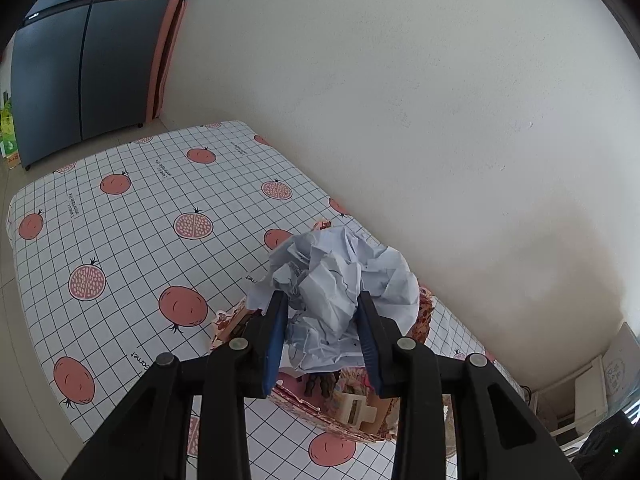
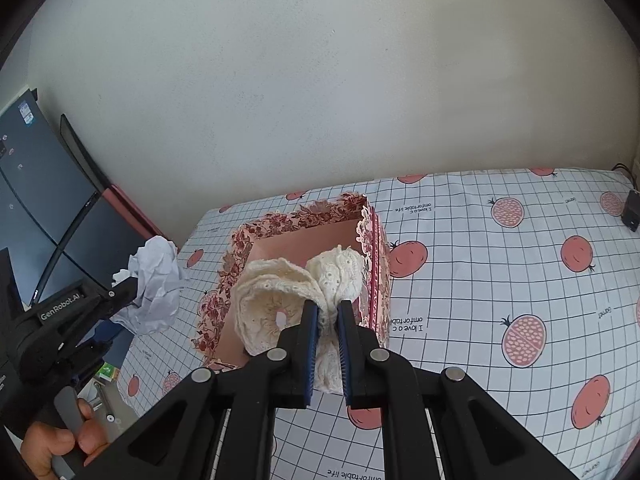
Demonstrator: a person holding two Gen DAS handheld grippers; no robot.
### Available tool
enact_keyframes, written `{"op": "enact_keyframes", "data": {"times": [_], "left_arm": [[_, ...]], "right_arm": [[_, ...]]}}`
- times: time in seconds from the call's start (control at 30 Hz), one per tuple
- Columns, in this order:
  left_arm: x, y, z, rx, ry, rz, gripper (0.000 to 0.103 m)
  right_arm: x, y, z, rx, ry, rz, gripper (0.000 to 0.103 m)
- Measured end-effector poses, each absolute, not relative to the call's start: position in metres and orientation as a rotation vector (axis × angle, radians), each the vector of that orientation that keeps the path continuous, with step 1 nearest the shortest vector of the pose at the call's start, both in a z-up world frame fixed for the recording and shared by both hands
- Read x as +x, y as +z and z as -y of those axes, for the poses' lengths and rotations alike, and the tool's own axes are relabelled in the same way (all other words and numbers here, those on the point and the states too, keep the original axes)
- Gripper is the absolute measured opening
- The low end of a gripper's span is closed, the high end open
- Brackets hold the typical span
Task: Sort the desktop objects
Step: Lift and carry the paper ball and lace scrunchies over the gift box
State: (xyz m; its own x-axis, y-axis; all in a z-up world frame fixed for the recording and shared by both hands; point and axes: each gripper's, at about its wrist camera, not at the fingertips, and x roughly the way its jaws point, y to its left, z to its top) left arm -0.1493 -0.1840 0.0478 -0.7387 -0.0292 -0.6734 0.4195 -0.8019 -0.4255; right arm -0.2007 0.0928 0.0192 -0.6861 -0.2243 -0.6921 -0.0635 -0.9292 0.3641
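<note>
Left hand-held gripper (image 1: 323, 320) first: I have its blue pads clamped on a ball of crumpled pale paper (image 1: 336, 280), which bulges out past the fingertips toward 12 o'clock. Under the paper, from 6 to 5 o'clock in my left wrist view, the floral box (image 1: 352, 428) sits open on the desk (image 1: 132, 216); I can see a cream hair claw clip (image 1: 356, 406) and a small dark object inside it, though what the dark object is I cannot tell.

My right hand-held gripper (image 2: 328, 312) has its jaws drawn nearly together, pinching a fold of a cream lace scrunchie (image 2: 296, 296). That scrunchie hangs over the open top of the same box (image 2: 256, 236), and its loops spread toward 11 and 12 o'clock from the fingertips. From this right wrist view the left hand-held gripper shows at 9 o'clock, with the paper ball beside the box's left wall, and the person's hand (image 2: 60, 436) grips its handle at 8 o'clock.

Outward from there, the desk carries a white grid cloth printed with pink pomegranates, pushed against a plain pale wall (image 2: 320, 80). A small black item (image 2: 632, 212) lies at the far edge at 3 o'clock, and a dark cabinet (image 1: 72, 72) stands beyond the desk at 10 o'clock in the left wrist view
</note>
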Motion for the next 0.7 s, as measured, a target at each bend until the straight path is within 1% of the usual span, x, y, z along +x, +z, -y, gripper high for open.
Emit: {"op": "enact_keyframes", "data": {"times": [0.1,0.23,0.37,0.7], "left_arm": [[-0.160,0.032,0.180,1.070,-2.545,-0.837,0.036],[-0.169,0.011,0.181,1.168,-2.472,-0.904,0.036],[-0.169,0.003,0.188,1.172,-2.435,-0.965,0.036],[-0.165,0.000,0.205,1.128,-2.363,-1.031,0.036]], "right_arm": [[-0.204,0.016,-0.089,1.205,-2.750,0.556,0.011],[-0.211,0.008,-0.080,1.242,-2.737,0.540,0.011],[-0.214,0.000,-0.072,1.267,-2.716,0.547,0.011],[-0.217,-0.007,-0.065,1.291,-2.699,0.569,0.011]]}}
